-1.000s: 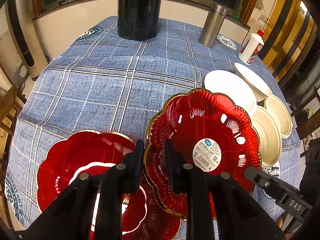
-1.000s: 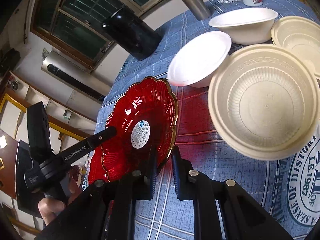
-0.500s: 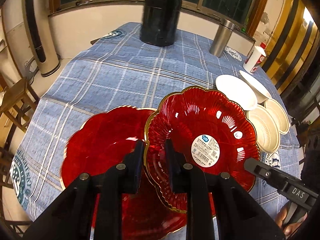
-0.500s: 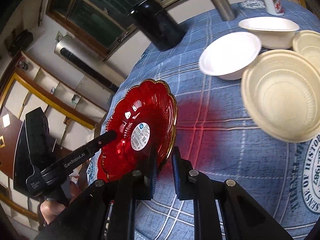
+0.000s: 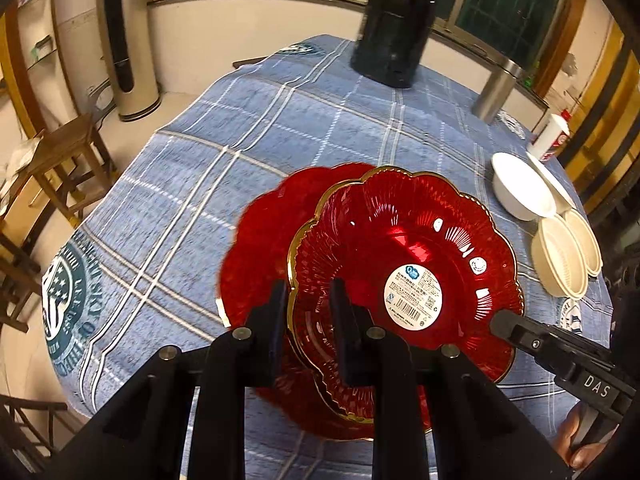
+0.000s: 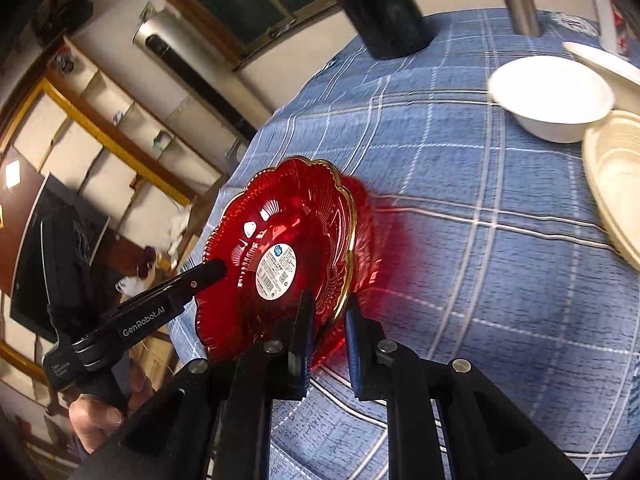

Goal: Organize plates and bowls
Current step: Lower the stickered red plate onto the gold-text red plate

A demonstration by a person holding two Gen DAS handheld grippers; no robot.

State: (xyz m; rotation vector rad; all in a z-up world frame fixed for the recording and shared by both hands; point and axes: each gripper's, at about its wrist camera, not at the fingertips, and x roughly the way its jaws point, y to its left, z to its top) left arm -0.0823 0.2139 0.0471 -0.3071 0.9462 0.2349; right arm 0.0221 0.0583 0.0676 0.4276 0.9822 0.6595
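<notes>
- Tabletop (image 5: 280,128) in blue checked cloth; black jar (image 5: 394,32) near its far edge
- Red plate (image 5: 404,264) held tilted above a second red plate (image 5: 260,240), probably lying flat on the cloth
- White bowls (image 5: 520,188) and cream bowls (image 5: 560,256) along the right edge
- Left gripper (image 5: 308,300) clamped on the plate's near rim; right gripper (image 6: 326,312) pinching its opposite rim

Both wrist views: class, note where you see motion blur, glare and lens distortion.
Left wrist view: the lower red plate and cloth smear with motion blur; white glints dot the held red plate. Right wrist view: the fisheye bends the tablecloth lines, and the white bowl is blurred.
</notes>
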